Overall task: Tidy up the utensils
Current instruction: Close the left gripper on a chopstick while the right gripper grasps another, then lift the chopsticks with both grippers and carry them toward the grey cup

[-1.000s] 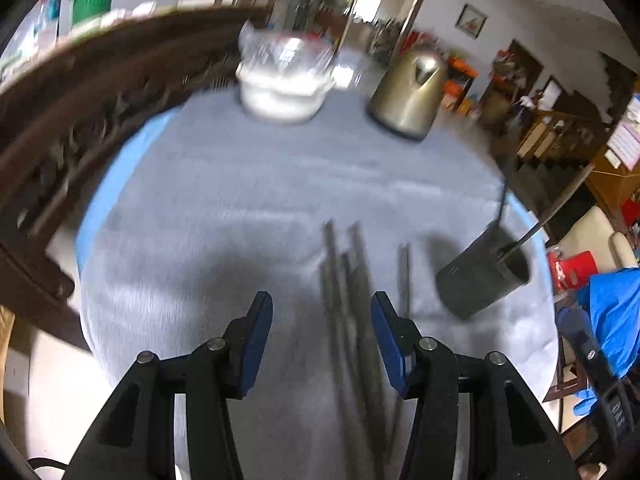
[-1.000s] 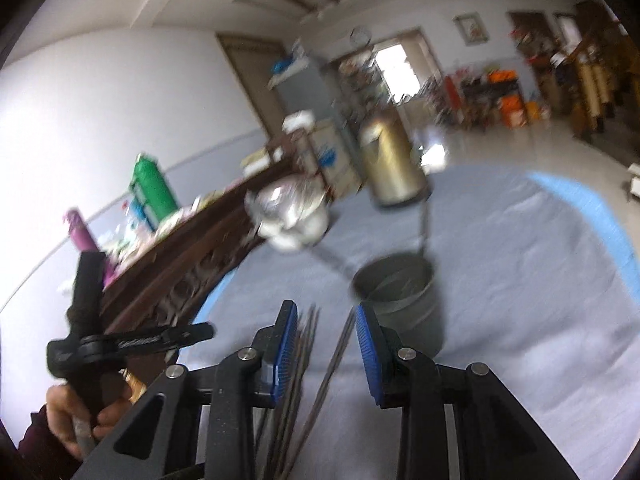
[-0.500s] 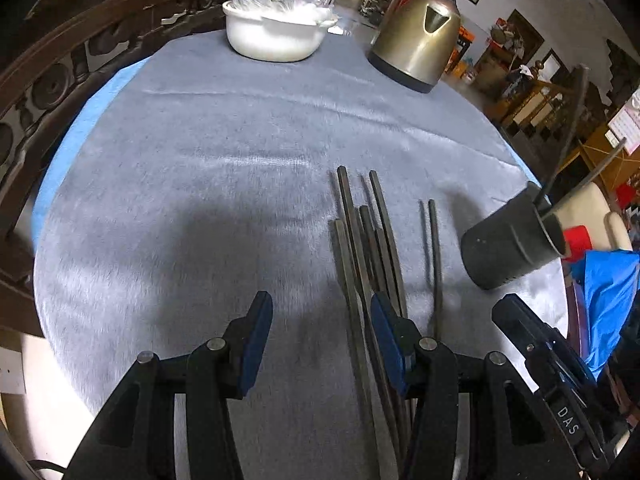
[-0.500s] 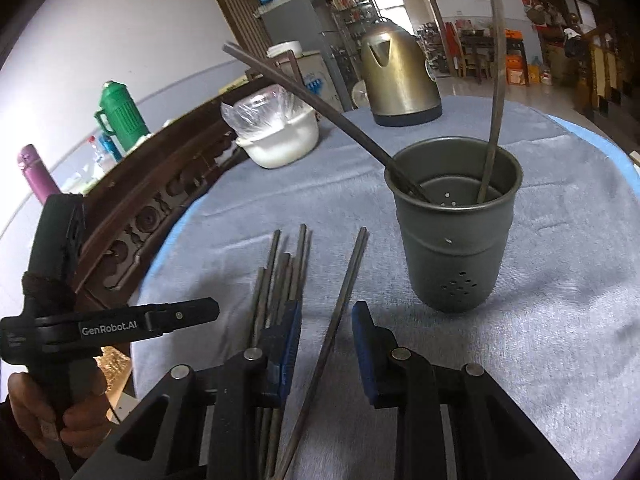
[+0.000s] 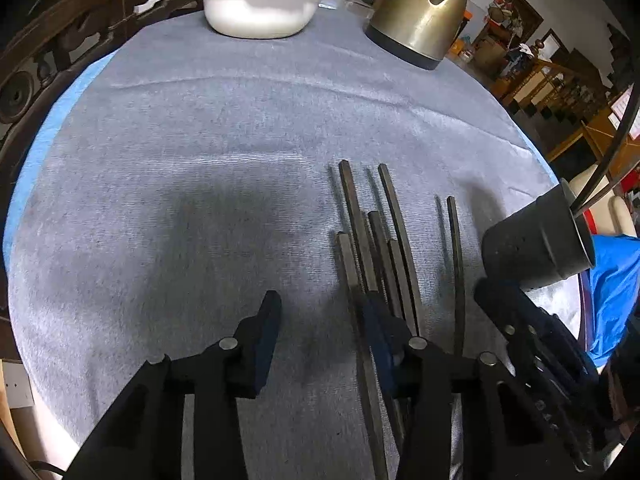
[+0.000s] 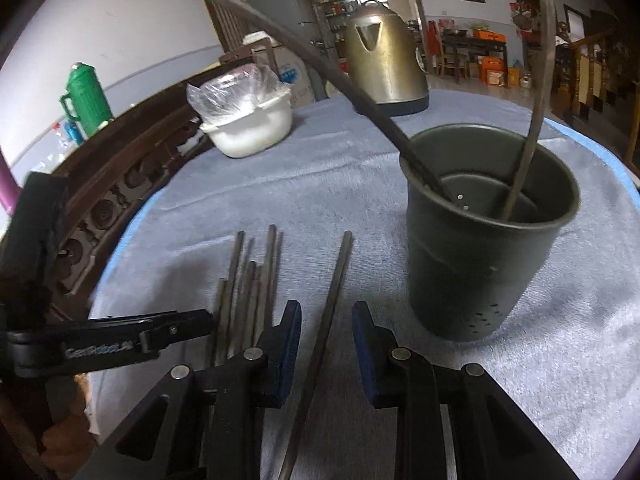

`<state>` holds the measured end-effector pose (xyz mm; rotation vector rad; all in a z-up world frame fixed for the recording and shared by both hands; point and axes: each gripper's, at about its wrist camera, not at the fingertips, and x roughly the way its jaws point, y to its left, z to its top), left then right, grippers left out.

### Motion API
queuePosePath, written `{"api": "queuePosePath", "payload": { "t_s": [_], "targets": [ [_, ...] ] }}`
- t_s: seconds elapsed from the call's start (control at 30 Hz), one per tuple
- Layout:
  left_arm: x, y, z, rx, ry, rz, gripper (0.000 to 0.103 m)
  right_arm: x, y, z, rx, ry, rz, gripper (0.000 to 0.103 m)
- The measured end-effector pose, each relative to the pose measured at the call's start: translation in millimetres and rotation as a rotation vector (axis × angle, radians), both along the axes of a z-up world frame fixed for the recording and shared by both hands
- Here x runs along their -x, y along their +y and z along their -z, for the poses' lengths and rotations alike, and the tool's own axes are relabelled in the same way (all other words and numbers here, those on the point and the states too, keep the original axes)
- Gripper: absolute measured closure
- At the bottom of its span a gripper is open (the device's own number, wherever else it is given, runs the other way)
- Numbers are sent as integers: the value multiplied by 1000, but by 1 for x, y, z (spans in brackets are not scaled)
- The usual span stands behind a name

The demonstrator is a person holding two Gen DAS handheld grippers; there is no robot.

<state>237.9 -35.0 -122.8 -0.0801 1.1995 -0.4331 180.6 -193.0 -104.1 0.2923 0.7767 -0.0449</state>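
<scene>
Right gripper (image 6: 326, 334) jaws apart, straddling single chopstick (image 6: 334, 292) on the cloth, not clamped. Left gripper (image 5: 320, 326) wide apart, right finger over chopstick bundle (image 5: 370, 236). Holder cup (image 6: 486, 236) stands just beside them.

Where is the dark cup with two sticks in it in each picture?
Left wrist view: the dark cup sits at the far right edge, looking tipped, right of the chopsticks on the cloth.
Right wrist view: the cup stands upright, right of centre, just beyond the right claw.
Shared landmark: the brass-coloured kettle at the back of the table.
</scene>
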Motion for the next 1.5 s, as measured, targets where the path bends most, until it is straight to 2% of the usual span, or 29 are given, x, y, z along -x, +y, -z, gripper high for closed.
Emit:
{"api": "queuePosePath", "payload": {
  "t_s": [0.13,0.2,0.33,0.43,0.5,0.83,0.97,1.13,1.27,1.5],
  "targets": [
    [-6,0,3,17,15,6,69,-12,1,5,3,24,24,80],
    [-8,2,4,24,20,5,75,-17,1,7,7,41,39,83],
    [-11,6,5,38,28,13,79,-28,1,17,17,99,60,90],
    [-13,7,4,44,35,19,82,-28,3,17,22,96,50,93],
    [-17,6,5,53,44,32,89,-24,4,14,39,87,36,97],
    [-21,10,3,57,55,70,93,15,-11,5,-8,106,-93,97],
    [-14,10,-3,19,47,125,96,38,-23,6,-47,157,-111,97],
    [-8,13,-6,-18,46,170,96,58,-29,15,-49,238,-111,97],
    [-7,11,-8,-51,48,161,96,52,-28,16,-52,281,-106,95],
    [-13,12,-3,-49,79,133,93,25,-22,13,-25,353,-95,94]
  ]
}}
